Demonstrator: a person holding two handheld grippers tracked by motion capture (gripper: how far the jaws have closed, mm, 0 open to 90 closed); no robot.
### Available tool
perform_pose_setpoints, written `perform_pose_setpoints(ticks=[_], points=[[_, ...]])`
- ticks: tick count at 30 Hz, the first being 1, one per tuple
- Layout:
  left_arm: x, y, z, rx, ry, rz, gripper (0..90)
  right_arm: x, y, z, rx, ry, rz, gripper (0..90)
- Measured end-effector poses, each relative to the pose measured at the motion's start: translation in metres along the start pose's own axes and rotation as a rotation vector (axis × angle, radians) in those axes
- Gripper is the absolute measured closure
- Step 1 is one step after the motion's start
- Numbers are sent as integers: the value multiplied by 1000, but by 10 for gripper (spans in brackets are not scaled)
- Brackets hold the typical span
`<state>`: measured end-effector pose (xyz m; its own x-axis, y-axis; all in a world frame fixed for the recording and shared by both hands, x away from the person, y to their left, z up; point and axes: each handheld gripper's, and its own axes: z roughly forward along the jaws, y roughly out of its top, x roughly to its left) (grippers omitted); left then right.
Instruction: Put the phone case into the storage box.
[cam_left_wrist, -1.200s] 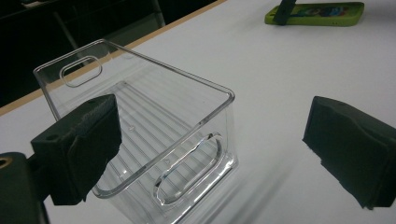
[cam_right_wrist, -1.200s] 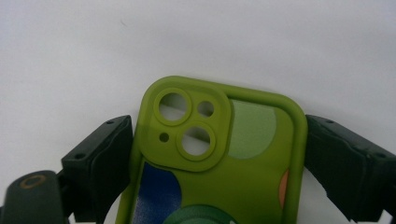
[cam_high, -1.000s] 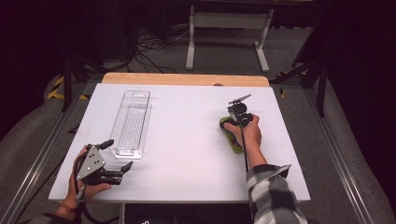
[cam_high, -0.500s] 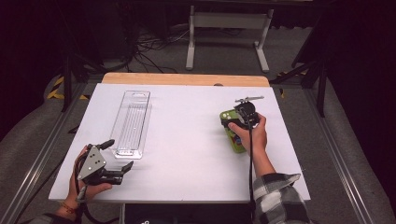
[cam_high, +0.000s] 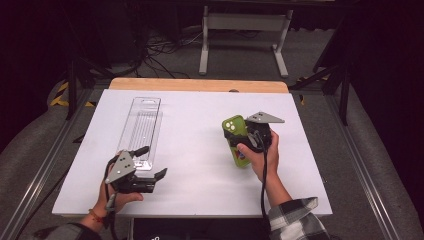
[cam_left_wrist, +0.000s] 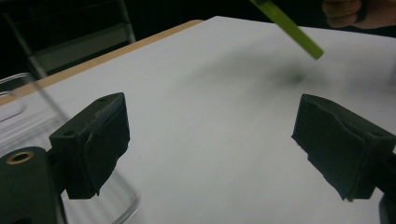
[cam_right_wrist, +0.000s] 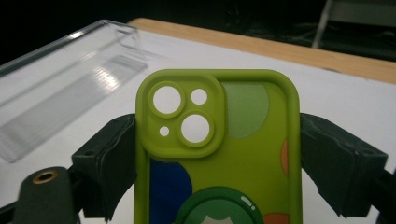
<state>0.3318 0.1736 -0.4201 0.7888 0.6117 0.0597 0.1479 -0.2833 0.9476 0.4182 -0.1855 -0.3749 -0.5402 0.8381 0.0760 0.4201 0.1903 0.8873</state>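
Observation:
A lime-green phone case (cam_high: 234, 131) with coloured shapes hangs above the white table, tilted up, its camera cut-out end (cam_right_wrist: 182, 112) pointing away. My right gripper (cam_high: 243, 141) is shut on its two long sides, seen up close in the right gripper view (cam_right_wrist: 217, 154). In the left gripper view the case (cam_left_wrist: 287, 28) floats over its own shadow. My left gripper (cam_high: 152, 162) sits near the table's front left. Its jaws have just been closing a little but stand wide, with nothing between them (cam_left_wrist: 210, 144). It is beside the near end of a clear plastic tray (cam_high: 142, 125).
The white tabletop (cam_high: 200, 110) has a wooden strip (cam_high: 200, 85) along its far edge. The long clear tray (cam_right_wrist: 56, 93) lies lengthwise at the left. A metal stand (cam_high: 240, 30) and cables are on the floor beyond the table.
My right hand has lifted the phone case off the table and carried it slightly left. My left gripper has moved right along the front, past the tray's near end.

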Motion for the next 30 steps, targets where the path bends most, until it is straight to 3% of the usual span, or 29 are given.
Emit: perform_pose_setpoints(ticks=[4, 8, 11, 14, 16, 21, 30], points=[[-15, 9, 24, 9, -78, -5, 125, 18, -1, -1, -40, 25, -26, 162], [-27, 16, 48, 17, -125, -25, 147, 37, -4, -2, -81, 67, -44, 162], [-31, 21, 59, 7, -129, -33, 171, 49, -6, -2, -100, 86, -59, 162], [-32, 24, 67, -14, -146, -87, 199, 57, -7, -3, -129, 101, -63, 162], [-33, 27, 70, -28, -149, -98, 216, 61, -8, -4, -137, 109, -71, 162], [-36, 33, 77, -50, -152, -107, 280, 67, -9, -6, -169, 117, -82, 162], [-36, 40, 82, -87, -163, -133, 476, 78, -10, -12, -240, 129, -114, 161]])
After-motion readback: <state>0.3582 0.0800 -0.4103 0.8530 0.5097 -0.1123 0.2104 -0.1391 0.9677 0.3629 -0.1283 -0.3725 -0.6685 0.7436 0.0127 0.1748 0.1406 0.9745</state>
